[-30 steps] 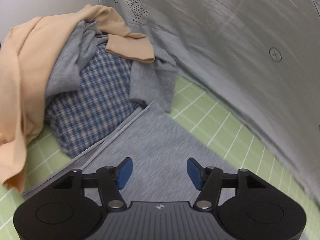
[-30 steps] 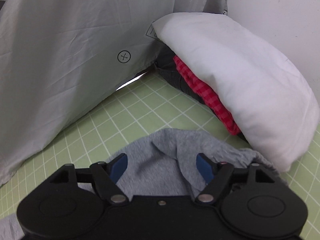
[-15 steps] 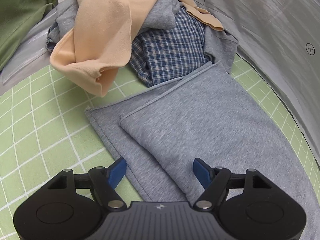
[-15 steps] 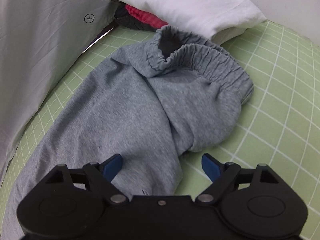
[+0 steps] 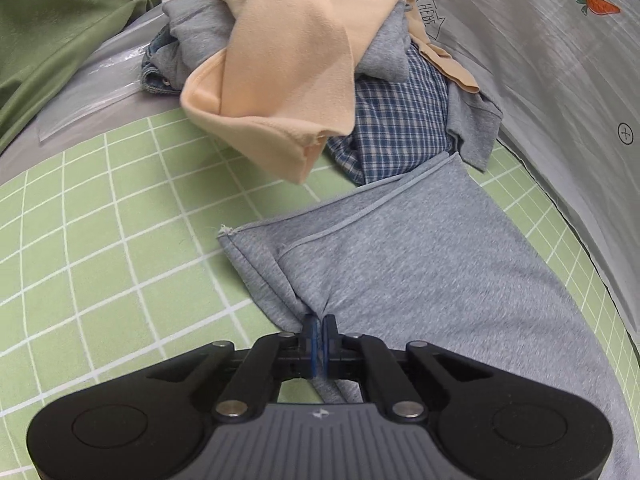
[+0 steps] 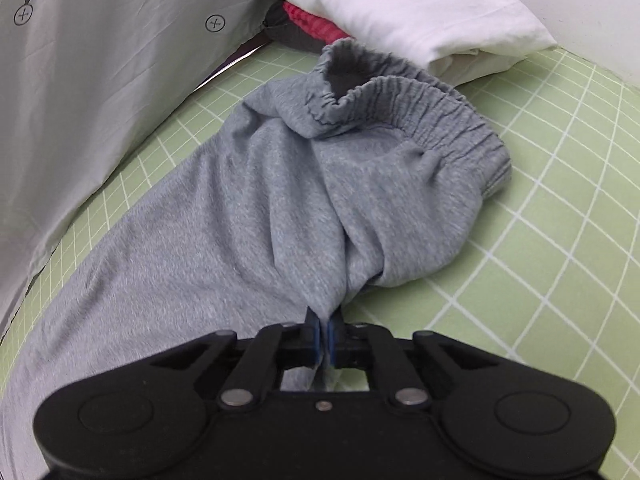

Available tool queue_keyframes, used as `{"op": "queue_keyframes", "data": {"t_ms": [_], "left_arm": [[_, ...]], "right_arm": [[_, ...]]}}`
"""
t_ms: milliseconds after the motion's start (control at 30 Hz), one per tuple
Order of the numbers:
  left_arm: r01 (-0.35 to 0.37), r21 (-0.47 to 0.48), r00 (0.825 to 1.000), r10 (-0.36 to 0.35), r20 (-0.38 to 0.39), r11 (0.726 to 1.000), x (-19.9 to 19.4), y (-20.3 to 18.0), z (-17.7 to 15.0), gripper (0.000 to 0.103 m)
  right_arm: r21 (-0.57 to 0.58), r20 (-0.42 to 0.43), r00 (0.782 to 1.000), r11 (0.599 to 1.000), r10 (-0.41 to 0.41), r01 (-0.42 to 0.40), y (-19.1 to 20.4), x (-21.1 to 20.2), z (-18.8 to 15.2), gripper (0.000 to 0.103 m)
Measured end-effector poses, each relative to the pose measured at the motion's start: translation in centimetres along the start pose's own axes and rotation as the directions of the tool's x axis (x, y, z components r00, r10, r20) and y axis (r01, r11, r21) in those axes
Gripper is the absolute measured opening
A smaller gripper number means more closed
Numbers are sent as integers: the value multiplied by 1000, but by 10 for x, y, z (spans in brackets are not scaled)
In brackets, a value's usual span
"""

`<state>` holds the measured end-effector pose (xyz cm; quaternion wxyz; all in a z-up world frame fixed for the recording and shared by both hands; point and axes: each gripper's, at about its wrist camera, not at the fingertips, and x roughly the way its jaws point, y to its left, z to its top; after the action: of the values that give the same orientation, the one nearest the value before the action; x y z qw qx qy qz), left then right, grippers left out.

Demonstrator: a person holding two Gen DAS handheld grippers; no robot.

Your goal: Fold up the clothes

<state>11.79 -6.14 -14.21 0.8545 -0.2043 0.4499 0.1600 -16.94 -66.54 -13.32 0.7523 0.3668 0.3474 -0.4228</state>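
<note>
On the green grid mat (image 5: 100, 240), grey sweatpants (image 5: 420, 264) lie creased, elastic waistband (image 6: 432, 108) bunched.

**Setting: staged indoor data-collection bench, not a lived-in room**

Work surface is a green grid-ruled mat (image 5: 100, 240). Grey backdrop sheet (image 5: 540, 60) carries printed crosshair targets (image 6: 215, 23) and a "LOOK HERE" arrow (image 5: 424, 12). Unsorted laundry pile (image 5: 320, 80) sits at one end, white pillow (image 6: 400, 12) at the other. Plain white wall (image 6: 580, 0) behind.

Gray pants (image 5: 420, 264) on green grid mat (image 5: 100, 240)
</note>
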Motion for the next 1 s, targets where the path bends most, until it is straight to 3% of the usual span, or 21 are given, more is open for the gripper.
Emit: {"op": "queue_keyframes", "data": {"t_ms": [133, 267, 367, 667, 1000], "left_arm": [[18, 20, 1000, -18, -23, 1000, -21, 39, -22, 3], [35, 57, 999, -33, -37, 998, -33, 10, -29, 3], [38, 50, 999, -36, -37, 998, -43, 19, -39, 4], [33, 49, 999, -32, -29, 998, -43, 46, -37, 4], [62, 40, 998, -61, -26, 997, -18, 85, 0, 4]], "right_arm": [[-5, 35, 999, 1000, -26, 26, -40, -22, -9, 4], [-6, 20, 998, 999, -51, 51, -83, -35, -23, 4], [-28, 11, 999, 999, -43, 43, -96, -40, -36, 5], [-119, 7, 999, 992, -38, 39, -78, -49, -61, 5], [-150, 15, 999, 987, -47, 49, -53, -64, -94, 5]]}}
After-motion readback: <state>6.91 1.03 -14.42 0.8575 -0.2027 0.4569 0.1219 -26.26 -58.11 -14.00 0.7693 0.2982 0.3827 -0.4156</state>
